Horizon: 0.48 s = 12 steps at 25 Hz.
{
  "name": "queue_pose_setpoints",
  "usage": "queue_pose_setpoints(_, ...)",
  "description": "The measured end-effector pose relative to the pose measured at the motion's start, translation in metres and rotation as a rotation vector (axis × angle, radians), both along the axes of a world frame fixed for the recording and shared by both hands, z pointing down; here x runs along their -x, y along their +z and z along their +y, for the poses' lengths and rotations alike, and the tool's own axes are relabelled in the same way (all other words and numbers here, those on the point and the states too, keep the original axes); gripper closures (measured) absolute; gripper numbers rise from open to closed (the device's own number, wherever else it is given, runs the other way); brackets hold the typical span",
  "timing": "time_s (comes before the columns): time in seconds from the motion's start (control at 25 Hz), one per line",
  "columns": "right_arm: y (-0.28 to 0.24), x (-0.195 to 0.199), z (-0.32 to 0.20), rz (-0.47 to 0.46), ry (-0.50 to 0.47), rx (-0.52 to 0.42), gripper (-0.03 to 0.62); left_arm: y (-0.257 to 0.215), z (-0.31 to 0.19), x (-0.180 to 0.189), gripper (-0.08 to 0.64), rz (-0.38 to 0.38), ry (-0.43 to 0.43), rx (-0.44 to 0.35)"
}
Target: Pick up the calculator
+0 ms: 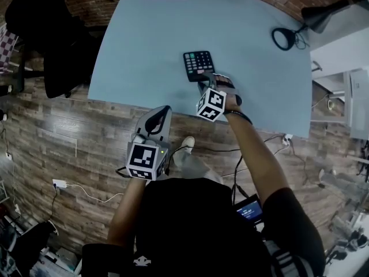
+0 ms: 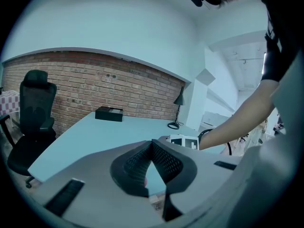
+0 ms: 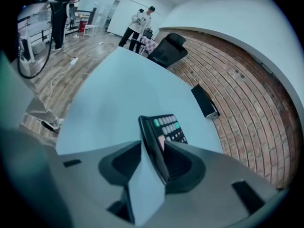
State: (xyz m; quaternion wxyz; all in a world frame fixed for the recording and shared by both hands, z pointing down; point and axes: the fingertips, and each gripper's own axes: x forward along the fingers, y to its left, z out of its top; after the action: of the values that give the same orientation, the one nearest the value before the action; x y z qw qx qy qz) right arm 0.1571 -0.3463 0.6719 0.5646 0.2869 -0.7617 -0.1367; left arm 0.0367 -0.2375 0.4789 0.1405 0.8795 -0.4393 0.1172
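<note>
Black calculator [image 1: 199, 66] on blue table [image 1: 144, 39]

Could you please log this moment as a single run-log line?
task: pick up calculator | right hand-held gripper: open, calculator edge between jaws | left hand-held gripper: shut, empty | calculator: on table

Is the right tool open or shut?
Open. The right tool's jaws stand apart around the calculator's edge; bare table shows between one jaw and it.

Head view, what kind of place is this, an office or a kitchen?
Most likely an office or studio workspace: a wide pale blue table with a black keypad calculator and a black desk lamp on it, and a black swivel office chair beside it.
</note>
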Motion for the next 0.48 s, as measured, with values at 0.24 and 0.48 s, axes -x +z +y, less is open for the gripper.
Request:
queue_pose_setpoints(0.24, 0.0103, 0.0036, -0.0021, 0.022, -0.01, 0.026, 0.465, 0.0044, 0.0026, 0.0045, 0.555, -0.01, -0.011, 0.004)
queue_pose_setpoints(0.48, 0.0093, 0.003, -0.005, 0.035, 0.0, 0.015, 0.466, 0.0047, 0.0043, 0.0084, 0.555, -0.009, -0.019, 0.007)
